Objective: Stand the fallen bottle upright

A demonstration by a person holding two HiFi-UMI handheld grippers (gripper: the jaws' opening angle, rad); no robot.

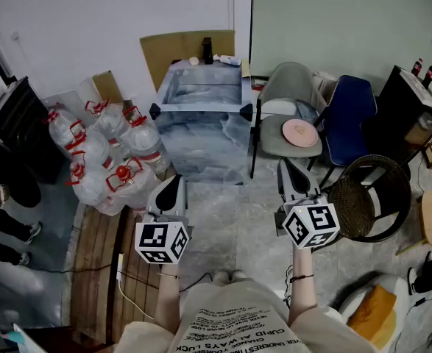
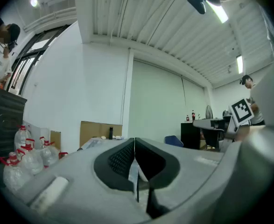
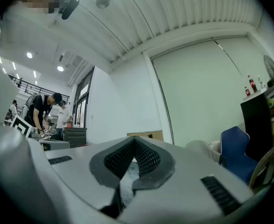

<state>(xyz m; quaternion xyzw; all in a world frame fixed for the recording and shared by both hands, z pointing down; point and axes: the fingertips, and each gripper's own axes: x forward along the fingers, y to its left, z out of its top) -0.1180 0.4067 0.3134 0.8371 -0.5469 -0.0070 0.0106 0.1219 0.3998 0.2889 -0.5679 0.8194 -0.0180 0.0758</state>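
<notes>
Well, nothing is done yet: the fallen bottle (image 1: pixel 228 59) lies on its side at the far end of the bench (image 1: pixel 201 93), well apart from me, while my left fingers (image 1: pixel 173 190) and right fingers (image 1: pixel 292 173) are both clenched on nothing.

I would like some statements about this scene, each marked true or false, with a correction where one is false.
1. The left gripper and the right gripper are both shut, with nothing between their fingers. True.
2. The white bottle lies on its side on the table. True.
3. The water jugs stand to the right of the table. False: they stand to its left.
4. The dark bottle has fallen over. False: it stands upright.
</notes>
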